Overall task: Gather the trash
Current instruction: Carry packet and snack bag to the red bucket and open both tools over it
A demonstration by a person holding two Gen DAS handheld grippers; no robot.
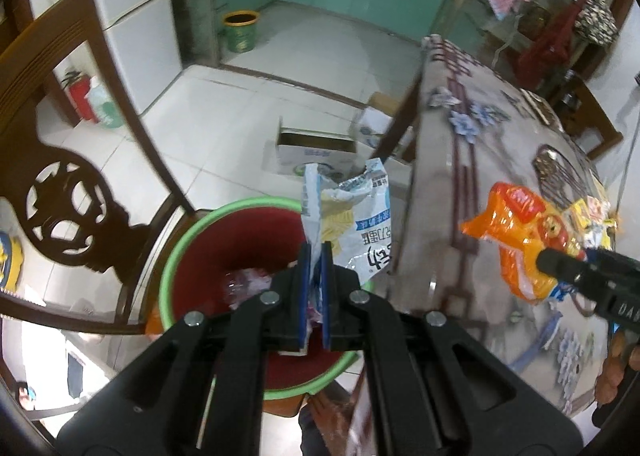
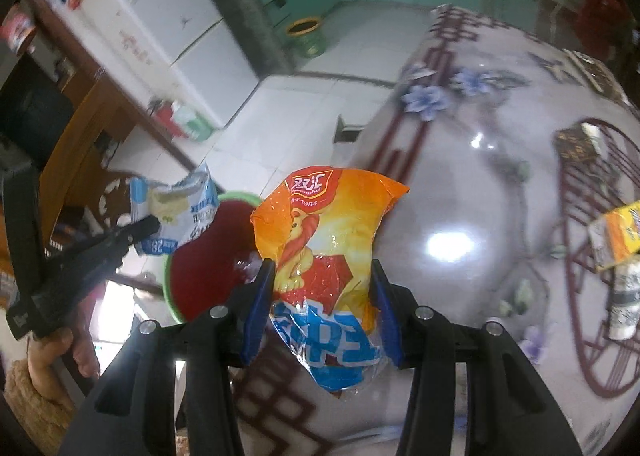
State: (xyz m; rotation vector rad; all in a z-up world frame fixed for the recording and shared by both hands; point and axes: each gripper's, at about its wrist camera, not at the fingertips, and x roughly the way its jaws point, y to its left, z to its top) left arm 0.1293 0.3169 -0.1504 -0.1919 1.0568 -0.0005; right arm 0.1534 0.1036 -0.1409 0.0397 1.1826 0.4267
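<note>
The left gripper is pinching a white-and-blue wrapper flat between its jaws, holding it above the green-rimmed red bin (some trash already lying inside). The right gripper is clamping an orange snack bag over the patterned table, beside the bin.

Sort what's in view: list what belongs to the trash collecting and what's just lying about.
Job:
- white and blue crinkled wrapper in left gripper
- orange plastic snack bag in right gripper
- green-rimmed red bin

Lying about:
- carved wooden chair
- open cardboard box
- red fire extinguisher
</note>
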